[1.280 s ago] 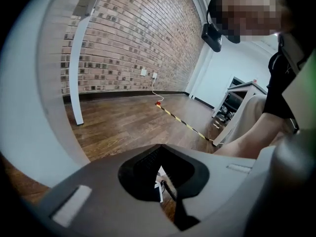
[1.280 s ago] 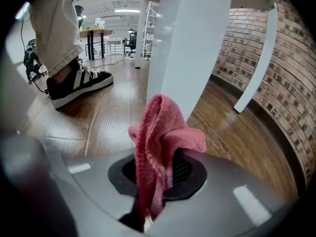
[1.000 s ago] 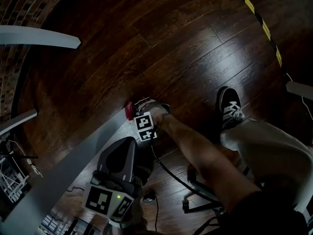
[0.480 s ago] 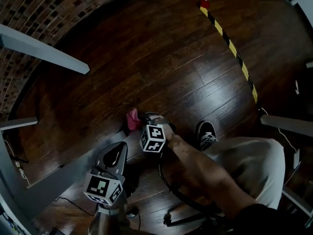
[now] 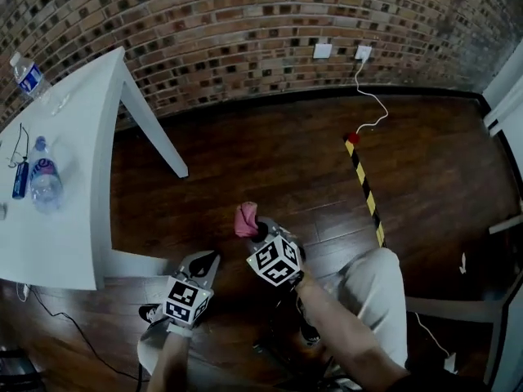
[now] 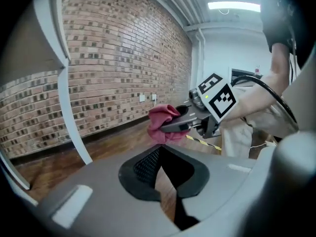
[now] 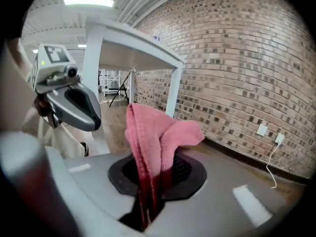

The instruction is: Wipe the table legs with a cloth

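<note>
The pink cloth (image 5: pixel 245 219) (image 7: pixel 153 132) stands up out of my right gripper (image 5: pixel 255 229) (image 7: pixel 157 168), whose jaws are shut on its lower folds. Just left of it my left gripper (image 5: pixel 201 265) (image 6: pixel 160 154) is shut with nothing in it. The left gripper view shows the right gripper (image 6: pixel 174 124) holding the cloth (image 6: pixel 160 120) in the air ahead. The white table (image 5: pixel 82 219) stands at the left. One slanted leg (image 5: pixel 153 129) reaches toward the wall; a nearer leg (image 5: pixel 135 264) lies close to my left gripper. Neither gripper nor the cloth touches a leg.
Two water bottles (image 5: pixel 45 182) (image 5: pixel 27 76) and a small dark device (image 5: pixel 20 178) sit on the table. A yellow-black strip (image 5: pixel 365 190) crosses the dark wood floor. A white cable (image 5: pixel 369 109) runs to a socket on the brick wall (image 5: pixel 270 23). A shoe (image 5: pixel 149 312) is below my left gripper.
The head view has swung up from the floor to the table top and brick wall. Both grippers have come up away from the leg near the floor; the cloth stays in the right one.
</note>
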Tool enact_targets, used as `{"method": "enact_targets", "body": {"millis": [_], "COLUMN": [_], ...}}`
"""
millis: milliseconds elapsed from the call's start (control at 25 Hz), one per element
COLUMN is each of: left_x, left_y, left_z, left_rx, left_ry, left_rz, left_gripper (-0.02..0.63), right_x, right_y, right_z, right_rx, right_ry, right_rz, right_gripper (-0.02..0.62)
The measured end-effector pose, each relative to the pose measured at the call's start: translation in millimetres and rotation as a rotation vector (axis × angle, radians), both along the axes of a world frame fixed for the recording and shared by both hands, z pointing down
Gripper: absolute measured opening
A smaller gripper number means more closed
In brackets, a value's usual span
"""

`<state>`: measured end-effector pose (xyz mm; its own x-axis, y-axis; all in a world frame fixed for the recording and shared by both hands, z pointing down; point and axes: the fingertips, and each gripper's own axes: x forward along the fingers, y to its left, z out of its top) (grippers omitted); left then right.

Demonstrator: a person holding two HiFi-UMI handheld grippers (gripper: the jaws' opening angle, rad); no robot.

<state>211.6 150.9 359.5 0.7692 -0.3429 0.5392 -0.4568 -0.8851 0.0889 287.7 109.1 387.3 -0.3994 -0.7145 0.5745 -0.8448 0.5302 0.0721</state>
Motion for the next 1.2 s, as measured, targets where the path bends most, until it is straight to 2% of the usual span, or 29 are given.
{"method": "enact_targets", "body": {"millis": [200, 400, 600, 840, 1000, 1200], "left_x": [24, 41, 42, 48, 51, 56], "left_y": [-12, -7, -5, -21, -49, -104], "left_z": [-66, -103, -112, -115, -95, -71], "left_rx": [0.104, 0.143, 0.142, 0.161, 0.17, 0.135], "left_ry": [0.11, 0.185, 0.216, 0.232, 0.221, 0.226], "left_rz": [-0.119, -0.159, -0.188, -0.157, -0.167, -0.212], "left_gripper": [0.0, 0.0, 0.0, 0.0, 0.0, 0.0], "right_x": [36, 54, 59, 56, 55, 58], "right_y": [20, 39, 37, 14, -11, -57], "right_z": [-70, -115, -147, -173, -168, -148], "right_rx": [0.015, -0.046, -0.079, -0.102, -0.116, -0.163], "right_ry": [-0.148, -0.355, -0.488, -0.73, -0.815, -0.971], "right_rz": [0.033, 0.036, 0.024, 0.022, 0.001, -0.005], "right_gripper": [0.048, 0.048, 0.048, 0.048, 0.048, 0.046]}}
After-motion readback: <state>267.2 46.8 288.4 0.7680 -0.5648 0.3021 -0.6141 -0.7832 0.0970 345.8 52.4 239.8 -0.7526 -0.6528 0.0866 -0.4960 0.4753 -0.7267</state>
